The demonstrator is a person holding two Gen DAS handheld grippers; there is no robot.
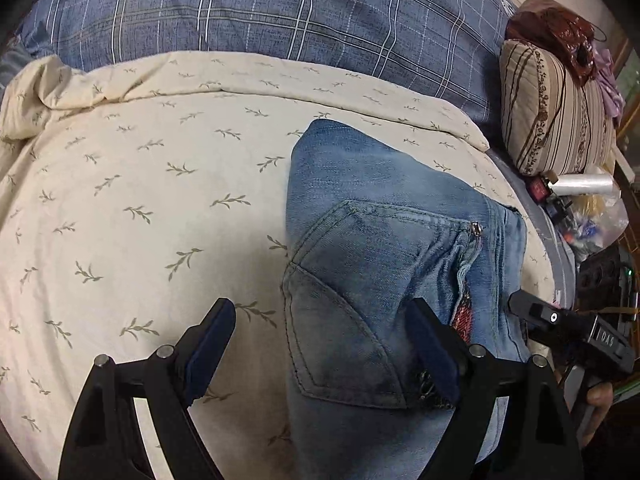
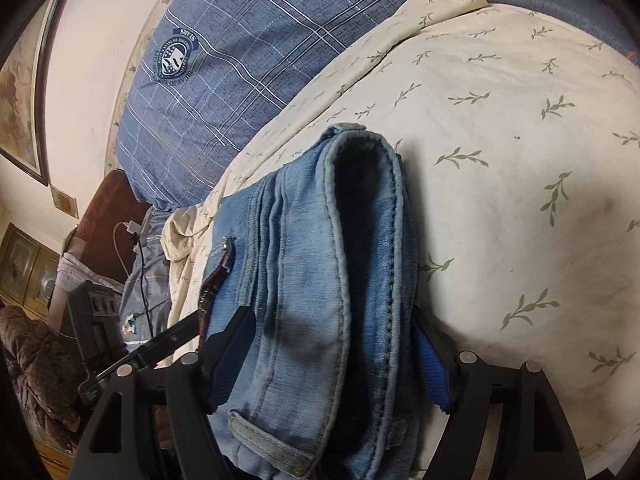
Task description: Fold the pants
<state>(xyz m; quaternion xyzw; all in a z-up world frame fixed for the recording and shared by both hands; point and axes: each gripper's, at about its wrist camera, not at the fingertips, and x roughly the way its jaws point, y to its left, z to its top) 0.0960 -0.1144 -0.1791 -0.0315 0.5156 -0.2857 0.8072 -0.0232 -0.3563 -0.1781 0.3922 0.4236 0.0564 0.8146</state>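
Light blue jeans [image 1: 384, 248] lie folded into a thick bundle on a cream leaf-print sheet [image 1: 132, 184]. My left gripper [image 1: 324, 348] is open, its jaws wide apart, hovering over the bundle's left edge with a curved pocket seam between the fingers. In the right wrist view the jeans [image 2: 320, 280] show stacked folded layers and a belt loop. My right gripper [image 2: 332, 356] straddles this stack with its blue pads against both sides. The right gripper's body also shows in the left wrist view [image 1: 568, 328] at the bundle's right edge.
A blue plaid quilt [image 1: 280, 12] lies beyond the sheet. A striped pillow [image 1: 556, 112] and a dark red bag [image 1: 556, 28] sit at the right, with a plastic roll [image 1: 584, 186] and clutter below. A power strip [image 2: 96, 320] and cable lie beside the bed.
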